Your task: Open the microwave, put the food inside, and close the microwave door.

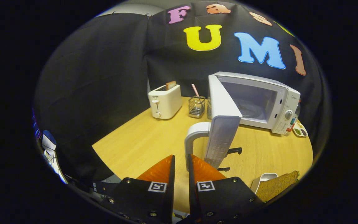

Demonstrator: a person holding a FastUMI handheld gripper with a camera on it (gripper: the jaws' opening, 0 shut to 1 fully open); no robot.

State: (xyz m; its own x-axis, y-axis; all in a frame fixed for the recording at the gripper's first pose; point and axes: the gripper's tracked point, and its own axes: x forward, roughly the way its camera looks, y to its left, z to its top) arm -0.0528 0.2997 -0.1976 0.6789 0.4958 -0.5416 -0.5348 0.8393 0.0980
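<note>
The white microwave (270,102) stands at the back right of the wooden table (141,140), its cavity bare. Its door (224,124) is swung wide open, edge-on towards me, with the white handle (193,135) curving down just ahead of my fingertips. My gripper (181,160) is low over the table, its orange fingers (162,171) a narrow gap apart. The handle's lower end sits against the right finger's inner side; the left finger is clear of it. The food, a brown sandwich (277,185), lies by a white dish (263,179) to the right of the fingers.
A white toaster (165,101) with a slice of toast stands at the back left. A wire basket (196,106) sits between it and the door. Right of the microwave are a bottle (294,119) and a small paint tray (300,130). Two small black pieces (235,151) lie under the door.
</note>
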